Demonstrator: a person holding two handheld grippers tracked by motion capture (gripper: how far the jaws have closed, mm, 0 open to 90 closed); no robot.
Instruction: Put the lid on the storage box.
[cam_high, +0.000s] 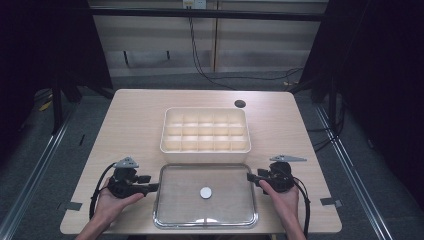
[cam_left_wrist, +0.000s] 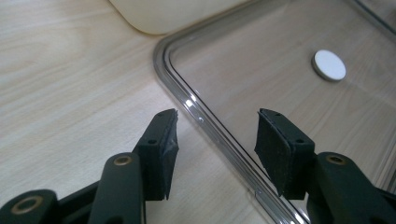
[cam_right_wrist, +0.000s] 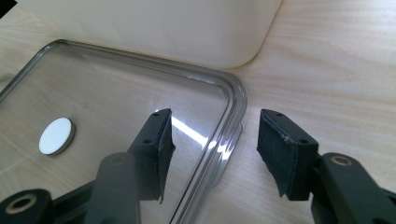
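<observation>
A light wooden table (cam_high: 135, 115) is seen bearing a cream compartmented box (cam_high: 205, 131) at its middle, and a clear lid (cam_high: 205, 195) is laid flat just in front of it, with a small white disc (cam_high: 206, 192) at its centre. The left gripper (cam_high: 150, 187) is held at the lid's left rim (cam_left_wrist: 210, 128), its jaws parted with the rim between them, no pad pressed on it. The right gripper (cam_high: 252, 177) is placed likewise at the right rim (cam_right_wrist: 229, 121), its jaws apart astride the edge and nothing clamped.
</observation>
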